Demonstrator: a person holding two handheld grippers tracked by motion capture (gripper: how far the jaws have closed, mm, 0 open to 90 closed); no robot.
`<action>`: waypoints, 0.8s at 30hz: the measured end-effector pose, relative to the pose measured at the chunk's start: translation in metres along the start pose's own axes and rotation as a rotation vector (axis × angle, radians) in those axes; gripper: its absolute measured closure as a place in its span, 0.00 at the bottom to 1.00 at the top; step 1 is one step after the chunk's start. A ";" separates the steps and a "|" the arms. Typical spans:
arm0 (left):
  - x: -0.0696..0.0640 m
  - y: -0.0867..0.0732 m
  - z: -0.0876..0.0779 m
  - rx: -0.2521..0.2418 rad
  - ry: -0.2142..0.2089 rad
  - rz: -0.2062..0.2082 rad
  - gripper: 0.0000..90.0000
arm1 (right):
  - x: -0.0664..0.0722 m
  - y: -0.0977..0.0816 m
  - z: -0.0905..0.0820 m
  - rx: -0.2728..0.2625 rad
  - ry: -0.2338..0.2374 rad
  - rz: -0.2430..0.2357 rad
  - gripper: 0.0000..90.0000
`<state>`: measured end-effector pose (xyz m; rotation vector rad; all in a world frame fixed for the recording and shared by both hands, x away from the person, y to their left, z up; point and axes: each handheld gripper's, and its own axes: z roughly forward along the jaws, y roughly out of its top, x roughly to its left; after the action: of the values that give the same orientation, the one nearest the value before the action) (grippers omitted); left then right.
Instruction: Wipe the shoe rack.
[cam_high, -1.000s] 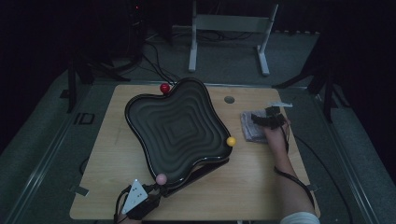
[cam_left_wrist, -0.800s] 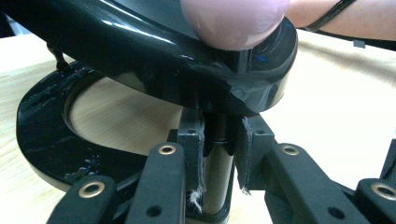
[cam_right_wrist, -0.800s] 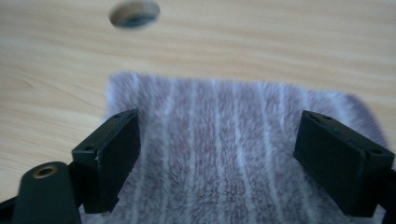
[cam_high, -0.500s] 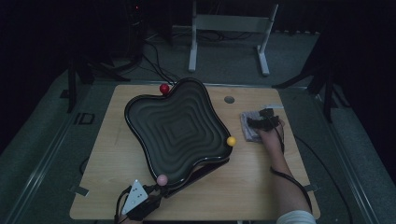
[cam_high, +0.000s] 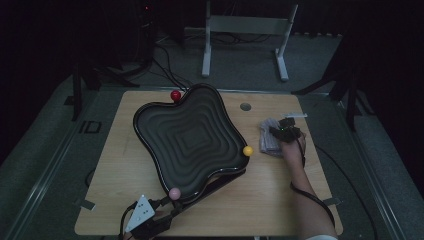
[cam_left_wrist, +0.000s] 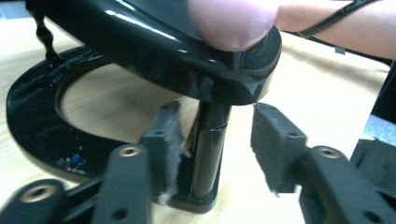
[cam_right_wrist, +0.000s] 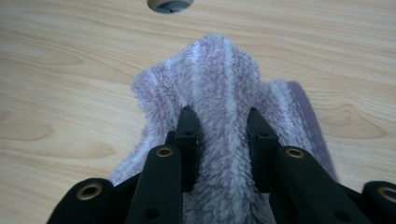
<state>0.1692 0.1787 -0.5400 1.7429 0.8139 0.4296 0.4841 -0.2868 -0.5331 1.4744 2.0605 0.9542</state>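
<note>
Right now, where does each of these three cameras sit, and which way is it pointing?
High view: above the person's side, looking forward and down on the table; a forearm enters from below.
Left gripper view: on the left gripper, looking along its jaws, which have just been opening around the tray's black post.
Right gripper view: on the right gripper, its jaws pinching a fluffy cloth.
Shared: the high view also shows the cloth and right gripper.

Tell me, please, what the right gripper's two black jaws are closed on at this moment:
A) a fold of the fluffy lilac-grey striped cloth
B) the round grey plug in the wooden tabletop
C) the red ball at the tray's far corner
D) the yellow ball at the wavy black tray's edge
A: in the right gripper view the right gripper has just closed and pinches a raised fold of the fluffy lilac-grey striped cloth lying on the wooden table.
</note>
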 end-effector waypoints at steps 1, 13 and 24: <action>0.000 0.000 -0.004 -0.014 0.004 -0.012 0.57 | 0.000 0.000 -0.004 -0.006 0.005 0.001 0.80; -0.013 0.029 -0.029 -0.105 0.052 0.085 0.57 | 0.012 0.013 -0.055 -0.119 0.093 -0.034 0.80; -0.012 0.049 -0.001 -0.058 0.032 0.151 0.55 | 0.046 0.050 -0.100 -0.253 0.208 -0.120 0.80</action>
<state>0.1753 0.1633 -0.4925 1.7534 0.6885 0.5782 0.4322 -0.2614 -0.4271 1.1511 2.0511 1.3116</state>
